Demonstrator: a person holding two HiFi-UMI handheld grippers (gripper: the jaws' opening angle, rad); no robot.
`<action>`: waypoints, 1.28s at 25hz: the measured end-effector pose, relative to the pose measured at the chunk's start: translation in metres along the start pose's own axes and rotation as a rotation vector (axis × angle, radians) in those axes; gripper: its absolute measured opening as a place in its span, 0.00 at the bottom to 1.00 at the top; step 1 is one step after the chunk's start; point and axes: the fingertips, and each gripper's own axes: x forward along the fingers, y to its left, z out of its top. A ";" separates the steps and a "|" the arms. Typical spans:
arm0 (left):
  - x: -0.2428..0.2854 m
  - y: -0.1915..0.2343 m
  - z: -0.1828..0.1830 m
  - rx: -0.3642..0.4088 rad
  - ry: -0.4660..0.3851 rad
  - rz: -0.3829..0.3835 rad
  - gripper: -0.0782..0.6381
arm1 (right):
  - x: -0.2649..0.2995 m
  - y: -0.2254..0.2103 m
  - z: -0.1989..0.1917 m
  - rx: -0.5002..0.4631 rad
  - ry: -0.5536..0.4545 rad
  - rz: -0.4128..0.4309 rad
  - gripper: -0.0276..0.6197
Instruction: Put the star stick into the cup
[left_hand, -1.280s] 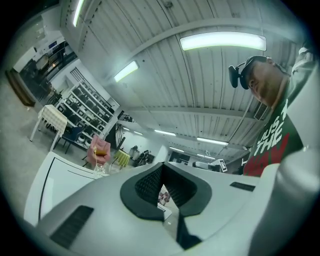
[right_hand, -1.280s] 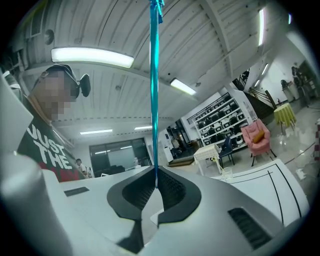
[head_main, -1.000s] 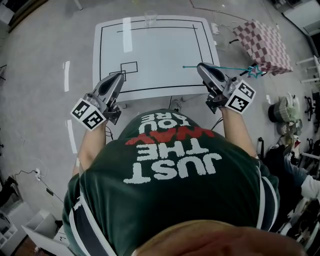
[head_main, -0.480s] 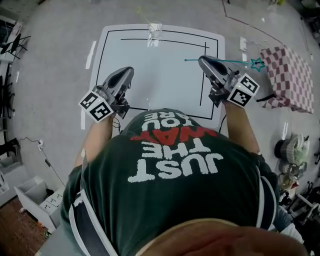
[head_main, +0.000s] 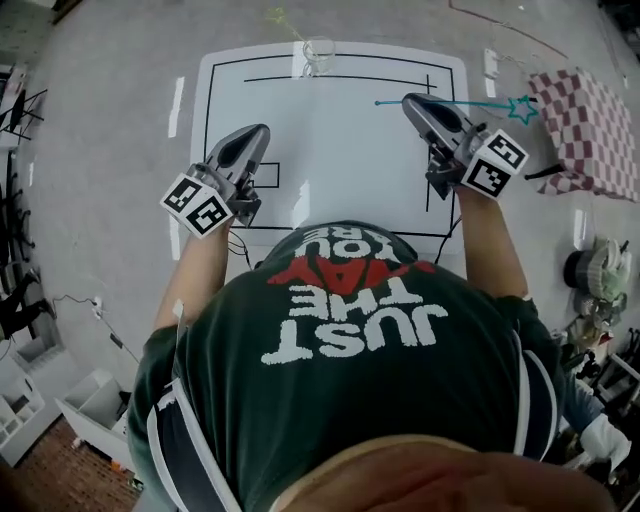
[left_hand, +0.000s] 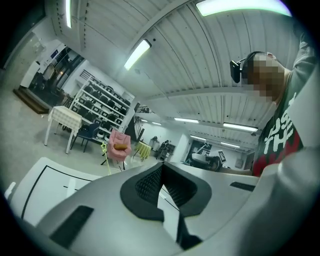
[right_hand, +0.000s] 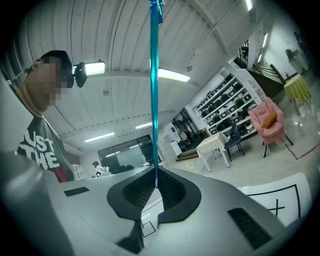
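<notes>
A teal star stick (head_main: 480, 104) lies crosswise in my right gripper (head_main: 416, 101), which is shut on its shaft. The star end (head_main: 519, 108) juts right, past the table edge. In the right gripper view the stick (right_hand: 153, 90) rises straight up from the pinched pads (right_hand: 167, 187). A clear cup (head_main: 319, 52) stands at the far edge of the white table (head_main: 330, 130), with a thin yellow-green stick (head_main: 285, 22) leaning out of it. My left gripper (head_main: 256, 134) hovers over the table's near left part, shut on nothing.
Black lines and a small drawn box (head_main: 266, 175) mark the tabletop. A red-checked cloth table (head_main: 590, 125) stands to the right, with clutter (head_main: 592, 272) on the floor below it. The left gripper view shows a pink chair (left_hand: 119, 146) beyond the table.
Both grippers have moved forward from the table's near edge to over the tabletop. The teal stick stays held in the right gripper.
</notes>
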 end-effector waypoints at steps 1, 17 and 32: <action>0.000 0.013 0.002 -0.001 0.000 -0.010 0.12 | 0.008 -0.001 -0.001 -0.001 0.001 -0.016 0.11; 0.076 0.136 -0.003 0.002 -0.023 -0.079 0.12 | 0.129 -0.104 -0.004 -0.064 0.186 -0.106 0.11; 0.162 0.204 -0.067 -0.001 0.038 -0.095 0.12 | 0.196 -0.195 -0.072 -0.057 0.327 -0.062 0.11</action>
